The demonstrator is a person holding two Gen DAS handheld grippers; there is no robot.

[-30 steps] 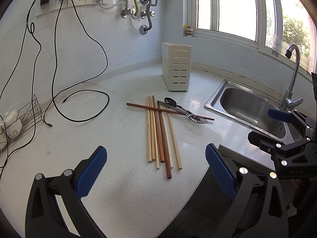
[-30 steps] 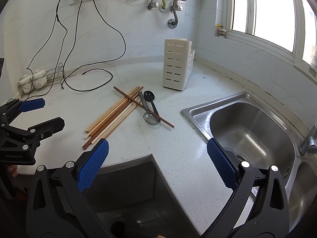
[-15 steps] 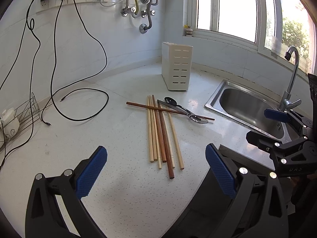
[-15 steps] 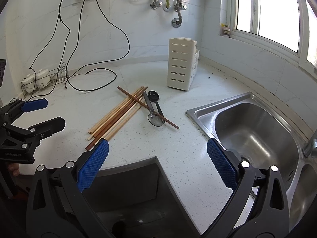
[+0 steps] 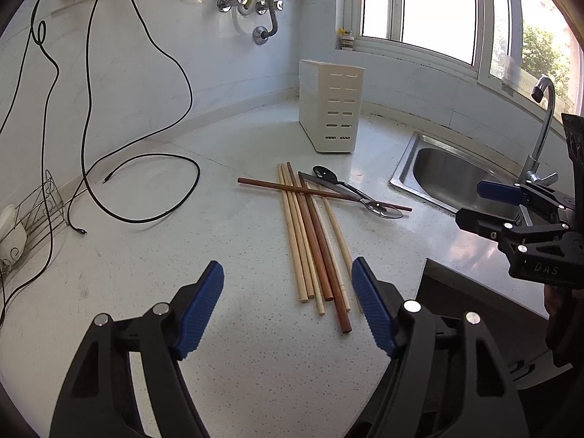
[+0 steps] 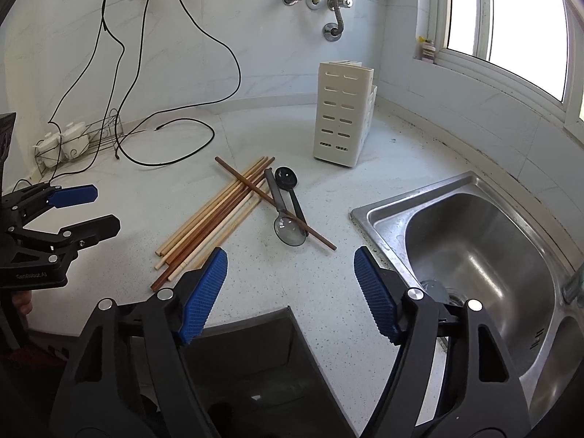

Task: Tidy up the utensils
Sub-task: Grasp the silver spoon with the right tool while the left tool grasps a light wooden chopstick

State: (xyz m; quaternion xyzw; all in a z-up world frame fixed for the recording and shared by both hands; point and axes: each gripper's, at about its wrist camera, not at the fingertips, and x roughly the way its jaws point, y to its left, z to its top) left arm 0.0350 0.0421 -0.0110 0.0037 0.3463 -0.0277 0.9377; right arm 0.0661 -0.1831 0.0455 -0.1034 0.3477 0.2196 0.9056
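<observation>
Hovering above a speckled white counter (image 5: 153, 277), the left gripper (image 5: 288, 306) and the right gripper (image 6: 290, 286) have just been narrowing their blue-padded jaws, which stand partly spread with nothing between them. A loose bundle of chopsticks (image 5: 314, 241), pale and dark wood mixed, lies mid-counter at about one o'clock from the left gripper; one dark stick (image 5: 321, 193) is laid crosswise on top. Touching the bundle's far side are two spoons (image 6: 288, 215), one black, one with a shiny bowl, at roughly twelve o'clock from the right gripper. A cream slotted utensil holder (image 5: 332, 109) stands upright beyond them near the wall corner, well apart from the pile, with a steel sink (image 6: 474, 248) at three o'clock. The sticks look light, stiff and prone to rolling or scattering, so a pinch across several near their middle seems safest. The spoons appear smooth and slippery; their handles offer the better hold.
</observation>
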